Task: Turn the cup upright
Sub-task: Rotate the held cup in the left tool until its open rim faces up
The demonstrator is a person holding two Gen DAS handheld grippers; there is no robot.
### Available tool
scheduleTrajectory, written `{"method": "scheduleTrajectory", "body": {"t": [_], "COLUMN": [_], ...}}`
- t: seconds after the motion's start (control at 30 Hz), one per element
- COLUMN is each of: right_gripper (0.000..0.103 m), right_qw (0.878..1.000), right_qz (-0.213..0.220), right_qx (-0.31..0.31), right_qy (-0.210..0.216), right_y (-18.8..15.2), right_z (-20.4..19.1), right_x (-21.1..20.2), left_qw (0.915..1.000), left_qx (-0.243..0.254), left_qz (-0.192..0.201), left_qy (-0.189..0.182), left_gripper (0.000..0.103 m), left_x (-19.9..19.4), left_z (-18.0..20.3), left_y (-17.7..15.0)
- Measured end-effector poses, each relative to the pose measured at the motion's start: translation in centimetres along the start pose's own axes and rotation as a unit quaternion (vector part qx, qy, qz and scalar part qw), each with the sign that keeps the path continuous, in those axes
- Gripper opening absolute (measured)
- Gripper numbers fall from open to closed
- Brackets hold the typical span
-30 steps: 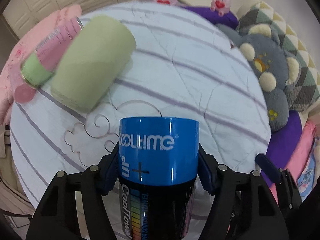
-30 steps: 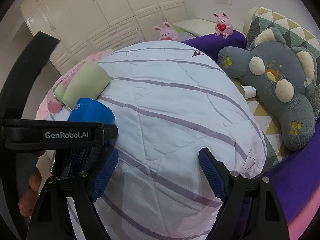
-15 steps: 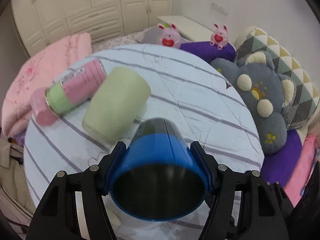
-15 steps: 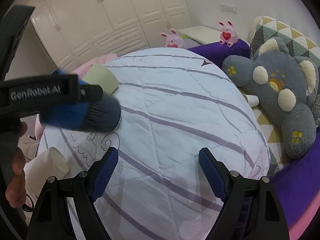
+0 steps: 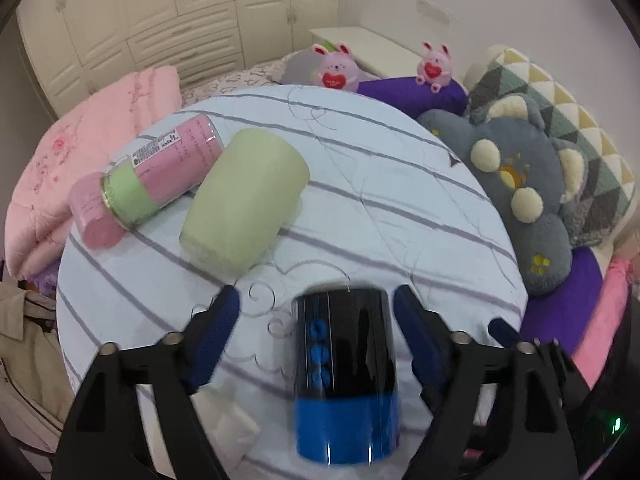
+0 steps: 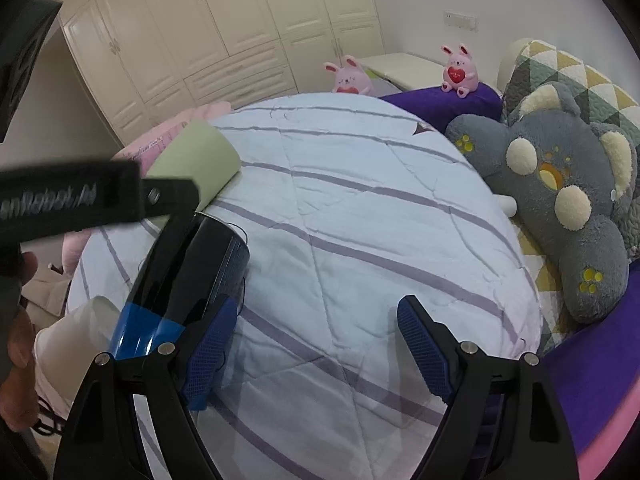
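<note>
Between the spread jaws of the left gripper (image 5: 316, 336) stands the black-and-blue cup (image 5: 346, 376) on the striped quilt (image 5: 400, 208) (untouched by either pad); the right gripper (image 6: 316, 344) hovers alongside, agape.

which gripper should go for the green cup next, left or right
Left, probably. The left gripper is open, with the black and blue cup loose between its fingers, and the green cup lies on its side just ahead. The right gripper is open too, but sits farther off.
</note>
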State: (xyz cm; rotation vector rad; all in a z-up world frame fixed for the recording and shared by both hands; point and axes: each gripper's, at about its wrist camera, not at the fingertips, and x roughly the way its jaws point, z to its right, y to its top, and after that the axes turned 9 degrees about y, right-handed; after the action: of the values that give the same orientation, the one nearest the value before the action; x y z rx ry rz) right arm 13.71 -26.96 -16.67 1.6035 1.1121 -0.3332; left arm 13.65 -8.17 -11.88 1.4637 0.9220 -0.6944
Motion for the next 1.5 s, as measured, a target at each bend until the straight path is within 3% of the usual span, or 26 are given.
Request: {"method": "scheduleTrajectory", "body": {"t": [0.2,0.37,0.53,0.8,0.9,0.93,0.97,1.0,1.07,1.5], "right_gripper": [0.084,0.084,0.084,0.084,0.084,0.084,0.084,0.084,0.084,0.084], "right_qw": [1.0,0.999,0.999,0.998,0.999,0.999,0.999,0.999,0.999,1.0], "right_qz": [0.007,0.009,0.008,0.006,0.003,0.0,-0.001,-0.001,-0.001,0.018], "right_qx": [-0.004,-0.011,-0.002,-0.027,-0.016,-0.014,-0.014,-0.014,-0.013,0.0], "right_qy": [0.006,-0.031,-0.035,-0.061,-0.049,-0.047,-0.046,-0.044,-0.039,-0.022], "right_y": [-1.4,-3.2,-4.1,-5.1,-5.2,-5.2,-5.2,-5.1,-5.1,-3.4], "right_z": [0.0,0.1,0.9,0.7,1.4,1.5,1.6,1.6,1.6,1.4], "right_x": [-1.8,-2.8,-3.5,-3.8,-3.6,-3.4,-3.3,-3.1,-3.0,-2.2], "left_qw": [0.9999,0.9998,0.9975,0.9994,0.9998,0.9998,0.9998,0.9998,0.9997,0.9997], "left_qx": [0.011,0.014,0.055,0.033,0.02,0.019,0.016,0.015,0.011,0.01], "left_qz": [0.002,-0.005,0.029,0.01,-0.007,-0.012,-0.013,-0.015,-0.022,0.017], "left_qy": [-0.009,-0.017,0.036,0.01,0.0,-0.001,0.0,-0.001,-0.009,-0.016], "left_gripper": [0.096,0.096,0.096,0.096,0.096,0.095,0.089,0.077,0.068,0.068], "left_x": [-1.8,-1.9,-2.0,0.2,1.1,1.4,1.5,1.6,1.7,-0.8], "left_z": [-0.9,-0.3,2.0,2.3,2.1,2.0,2.0,1.9,1.7,0.2], "left_y": [-2.7,-5.8,-8.0,-8.7,-8.6,-8.6,-8.7,-8.7,-8.5,-5.5]}}
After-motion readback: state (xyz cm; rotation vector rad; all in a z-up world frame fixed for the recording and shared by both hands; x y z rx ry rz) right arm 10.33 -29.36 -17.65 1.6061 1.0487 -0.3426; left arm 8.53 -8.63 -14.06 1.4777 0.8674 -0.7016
